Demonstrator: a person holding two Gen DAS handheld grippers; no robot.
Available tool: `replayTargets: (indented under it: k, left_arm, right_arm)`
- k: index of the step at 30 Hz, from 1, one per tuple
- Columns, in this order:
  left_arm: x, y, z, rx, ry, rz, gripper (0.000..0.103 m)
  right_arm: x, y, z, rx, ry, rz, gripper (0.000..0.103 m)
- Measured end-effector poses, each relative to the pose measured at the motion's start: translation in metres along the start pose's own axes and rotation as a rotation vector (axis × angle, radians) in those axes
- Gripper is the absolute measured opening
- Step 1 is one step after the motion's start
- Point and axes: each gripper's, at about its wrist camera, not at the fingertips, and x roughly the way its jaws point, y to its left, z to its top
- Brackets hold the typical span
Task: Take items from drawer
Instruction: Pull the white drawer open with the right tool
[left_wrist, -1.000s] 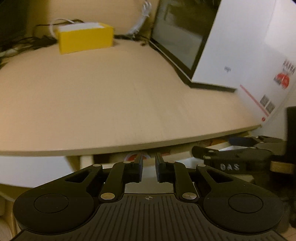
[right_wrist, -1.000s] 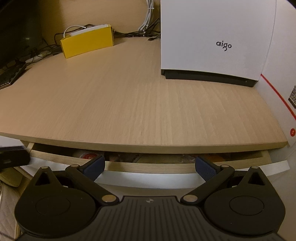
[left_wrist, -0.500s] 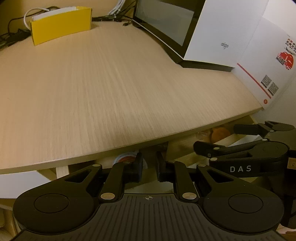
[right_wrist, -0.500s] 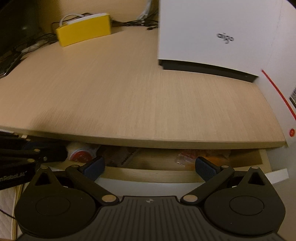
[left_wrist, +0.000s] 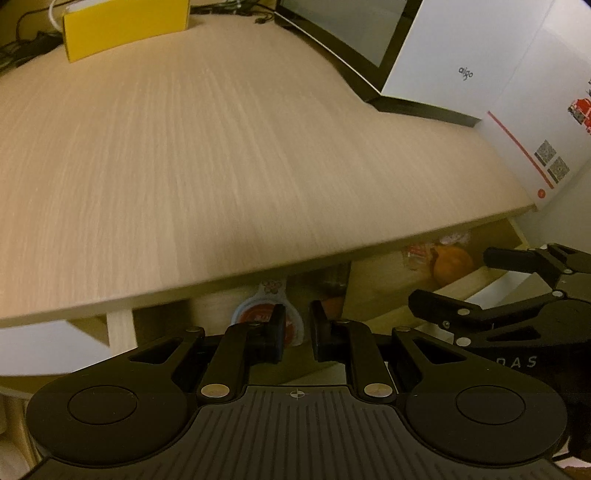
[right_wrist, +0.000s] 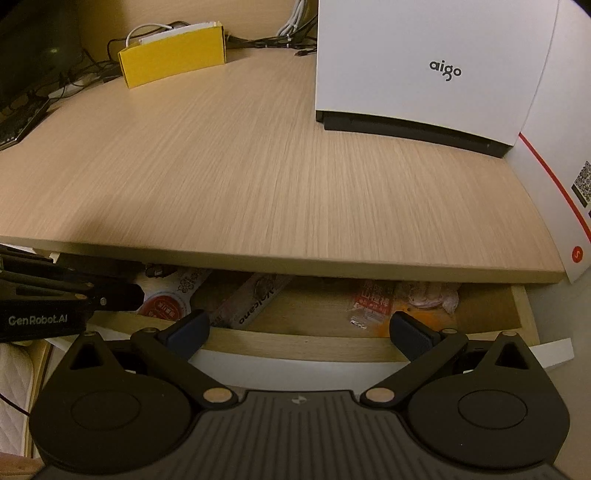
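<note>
Left gripper (left_wrist: 297, 332): jaws nearly closed, nothing between them, above a red-lidded cup (left_wrist: 258, 317) in the open drawer (right_wrist: 295, 341). Right gripper (right_wrist: 299, 328): jaws wide, empty. Only the right view shows the Volcano packet (right_wrist: 255, 302); only the left, an orange (left_wrist: 452, 264). Wooden desk (right_wrist: 258, 177) overhangs the drawer.

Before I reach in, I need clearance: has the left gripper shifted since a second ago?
Yes. The left gripper has tipped down and closed in on the drawer; the desk edge now sits higher in its view, with more of the drawer's inside showing.
</note>
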Motion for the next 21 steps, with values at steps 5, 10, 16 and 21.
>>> replayTargets:
  k: [5, 10, 16, 21]
  left_arm:
    - [-0.011, -0.006, -0.014, 0.011, -0.006, 0.021, 0.015]
    - [-0.023, -0.011, -0.029, 0.010, -0.013, 0.040, 0.015]
    - [-0.033, -0.017, -0.046, 0.000, -0.008, 0.054, 0.015]
    - [-0.042, -0.025, -0.066, -0.006, -0.011, 0.064, 0.015]
  right_arm:
    - [-0.005, -0.004, 0.000, 0.007, -0.005, 0.000, 0.103]
    - [0.004, -0.007, -0.002, -0.010, 0.023, -0.025, 0.103]
    - [0.000, -0.014, -0.024, 0.023, 0.041, 0.018, 0.103]
    - [-0.010, -0.012, -0.042, 0.002, 0.026, 0.031, 0.103]
